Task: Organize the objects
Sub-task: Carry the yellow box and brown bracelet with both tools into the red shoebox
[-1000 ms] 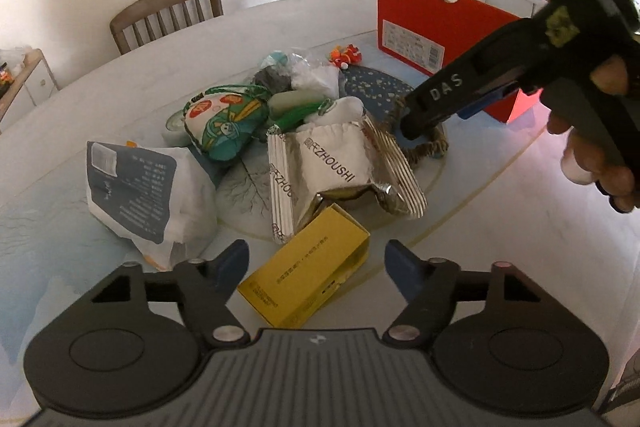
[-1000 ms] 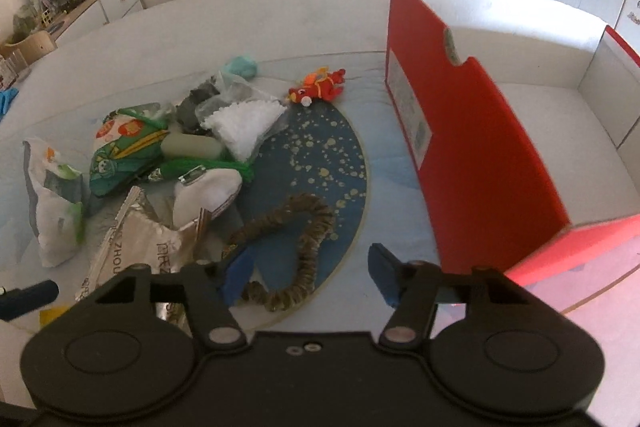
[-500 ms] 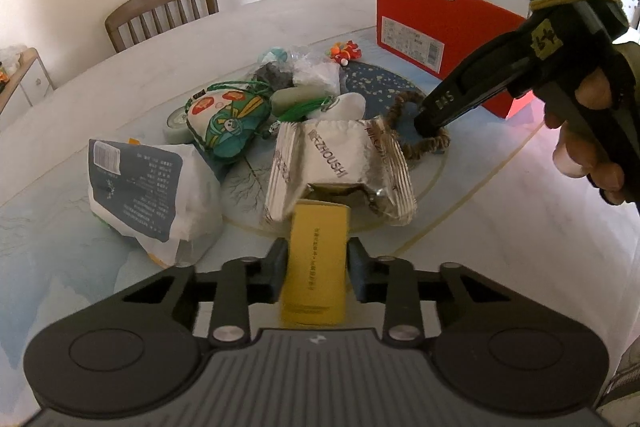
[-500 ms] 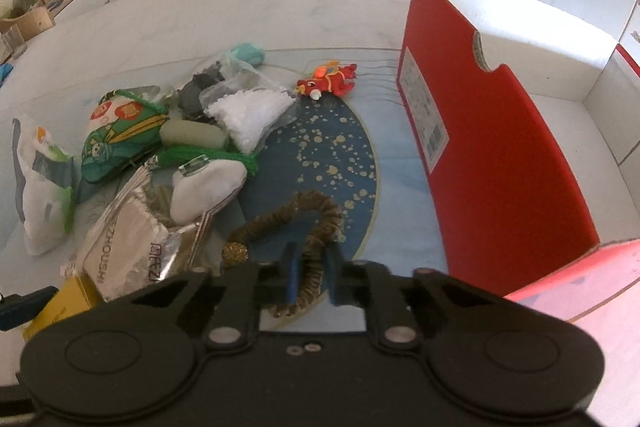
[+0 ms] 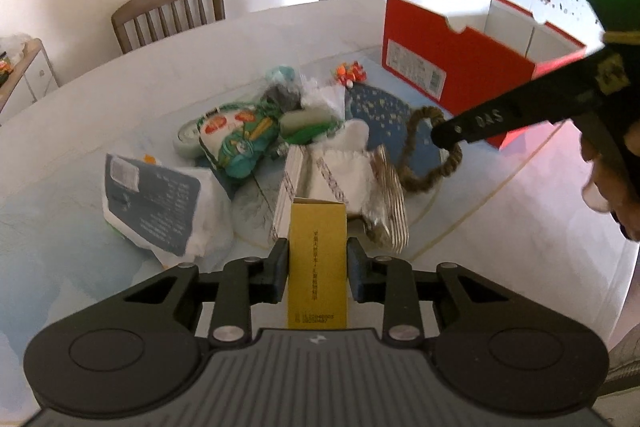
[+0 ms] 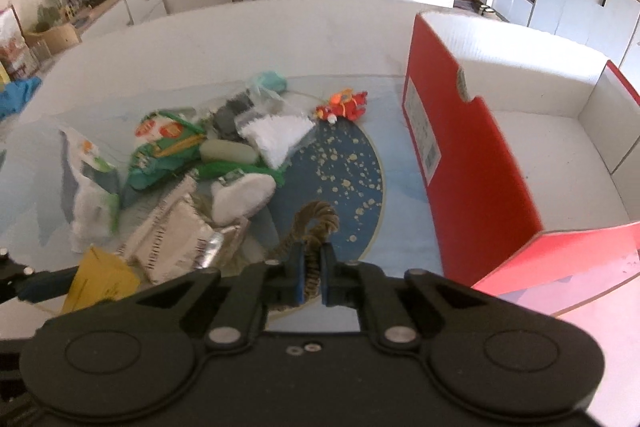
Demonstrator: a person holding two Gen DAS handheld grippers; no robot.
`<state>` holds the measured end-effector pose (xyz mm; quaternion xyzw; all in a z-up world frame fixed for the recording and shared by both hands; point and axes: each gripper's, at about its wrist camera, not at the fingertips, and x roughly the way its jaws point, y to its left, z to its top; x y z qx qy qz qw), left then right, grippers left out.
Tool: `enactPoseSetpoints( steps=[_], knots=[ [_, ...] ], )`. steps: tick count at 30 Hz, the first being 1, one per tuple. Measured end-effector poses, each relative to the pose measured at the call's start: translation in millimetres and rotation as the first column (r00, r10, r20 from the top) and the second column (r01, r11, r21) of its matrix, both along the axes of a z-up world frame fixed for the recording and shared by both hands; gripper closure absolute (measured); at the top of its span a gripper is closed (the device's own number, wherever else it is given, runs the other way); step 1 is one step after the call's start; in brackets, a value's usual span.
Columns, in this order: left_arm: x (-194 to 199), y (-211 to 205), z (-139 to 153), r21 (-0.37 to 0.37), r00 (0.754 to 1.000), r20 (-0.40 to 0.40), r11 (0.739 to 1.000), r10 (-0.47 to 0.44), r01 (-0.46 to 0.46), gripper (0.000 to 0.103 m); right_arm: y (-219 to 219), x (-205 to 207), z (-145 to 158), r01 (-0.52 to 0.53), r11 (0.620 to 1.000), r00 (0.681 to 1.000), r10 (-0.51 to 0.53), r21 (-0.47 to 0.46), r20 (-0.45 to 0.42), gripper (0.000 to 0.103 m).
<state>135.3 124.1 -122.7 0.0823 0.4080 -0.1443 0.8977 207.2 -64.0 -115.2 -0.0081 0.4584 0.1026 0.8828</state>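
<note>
The pale round worktop (image 6: 240,39) is carrying an open red box (image 6: 472,163) with a white inside, standing toward its right edge. A heap of packets is lying at the middle, among them a crinkled silver pouch (image 5: 340,183). The left claw (image 5: 318,273) is gripping a plain yellow carton (image 5: 317,267), printed with small dark text, at the near edge. The right claw (image 6: 311,277) is pinching a brown braided loop (image 6: 316,223) beside the box.
</note>
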Motion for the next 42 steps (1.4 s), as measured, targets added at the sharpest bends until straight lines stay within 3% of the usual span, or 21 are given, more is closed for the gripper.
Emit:
enactPoseSetpoints(
  steps=[10, 24, 33, 42],
  knots=[
    [11.7, -20.2, 38.3, -0.004, 1.000, 0.016, 1.000, 0.017, -0.017, 0.074, -34.8, -14.7, 51.0, -0.011, 0.996, 0.998, 0.006, 0.084, 0.056, 0.097],
    [41.6, -104.8, 91.1, -0.011, 0.999, 0.051, 1.000, 0.012, -0.012, 0.074, -111.2, -1.1, 98.8, -0.066, 0.988, 0.987, 0.044, 0.141, 0.155, 0.097],
    [71.4, -163.7, 106.0, 0.006, 0.998, 0.066, 1.000, -0.002, 0.002, 0.074, -165.9, 21.2, 106.7, -0.054, 0.988, 0.981, 0.025, 0.146, 0.193, 0.097],
    [116.0, -218.4, 103.6, 0.027, 1.000, 0.027, 1.000, -0.015, 0.015, 0.074, -210.0, 43.4, 87.9, -0.027, 0.990, 0.985, 0.004, 0.135, 0.173, 0.097]
  ],
)
